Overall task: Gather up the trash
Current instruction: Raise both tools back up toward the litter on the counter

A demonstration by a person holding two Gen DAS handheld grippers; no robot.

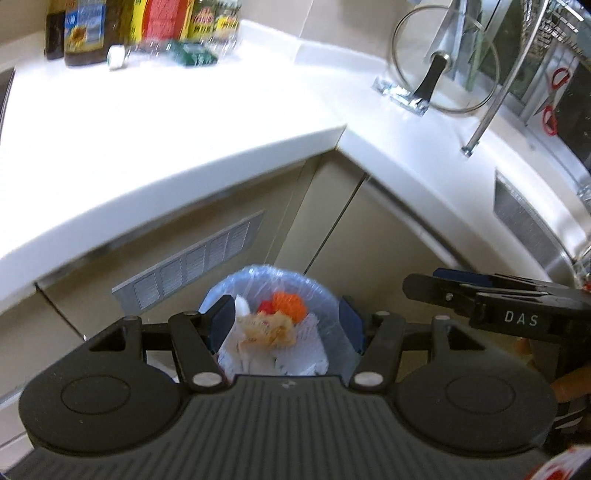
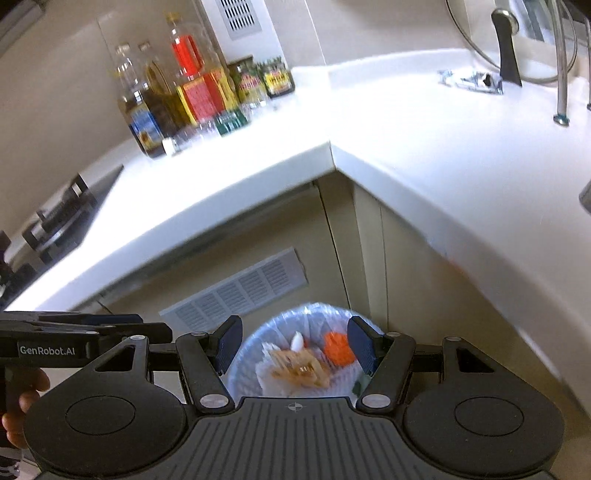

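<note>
Left wrist view looks down past the white counter point(image 1: 177, 122), where bottles point(image 1: 85, 33) crowd its far left corner and a glass lid point(image 1: 443, 62) leans in a rack at its far right edge. Below the counter's inner corner stands the bin point(image 1: 321, 291), lined with a clear bag and holding white paper, crumpled tan trash point(image 1: 269, 328) and an orange scrap point(image 1: 290, 302). Over it the left gripper point(image 1: 286, 325) hangs released, nothing between its blue pads. Beside it, the right gripper point(image 2: 293, 345) is likewise spread and empty above the bin.
</note>
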